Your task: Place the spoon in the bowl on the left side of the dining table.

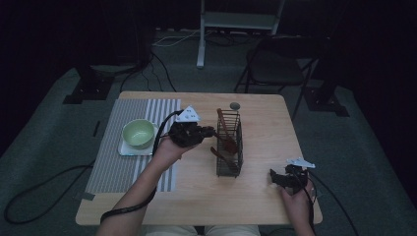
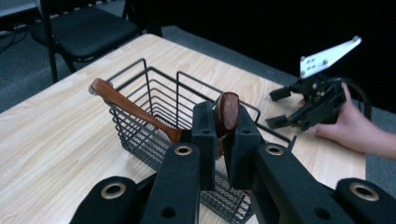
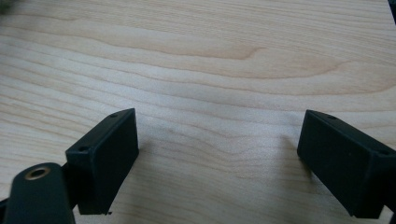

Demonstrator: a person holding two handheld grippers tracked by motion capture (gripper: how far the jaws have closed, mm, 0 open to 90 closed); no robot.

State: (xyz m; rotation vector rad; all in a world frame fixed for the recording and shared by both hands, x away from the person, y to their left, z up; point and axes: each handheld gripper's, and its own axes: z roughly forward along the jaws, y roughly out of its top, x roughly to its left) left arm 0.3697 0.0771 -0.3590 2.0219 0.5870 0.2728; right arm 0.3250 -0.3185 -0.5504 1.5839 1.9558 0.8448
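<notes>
A black wire basket (image 1: pixel 229 145) stands mid-table with brown wooden utensils in it. My left gripper (image 1: pixel 209 132) reaches it from the left. In the left gripper view this gripper (image 2: pixel 226 128) is shut on the rounded end of one wooden utensil handle (image 2: pixel 228 109), just above the basket (image 2: pixel 154 93). A second wooden utensil (image 2: pixel 128 107) leans across the basket's inside. My right gripper (image 1: pixel 273 177) rests low near the table's front right, apart from the basket. Its jaws (image 3: pixel 217 149) stand wide open over bare wood, with nothing between them.
A green bowl (image 1: pixel 138 132) sits on a white square plate (image 1: pixel 127 150) on a striped placemat (image 1: pixel 110 157) at the left. A small grey round object (image 1: pixel 235 105) lies behind the basket. A folding chair (image 1: pixel 275 69) stands beyond the table's far edge.
</notes>
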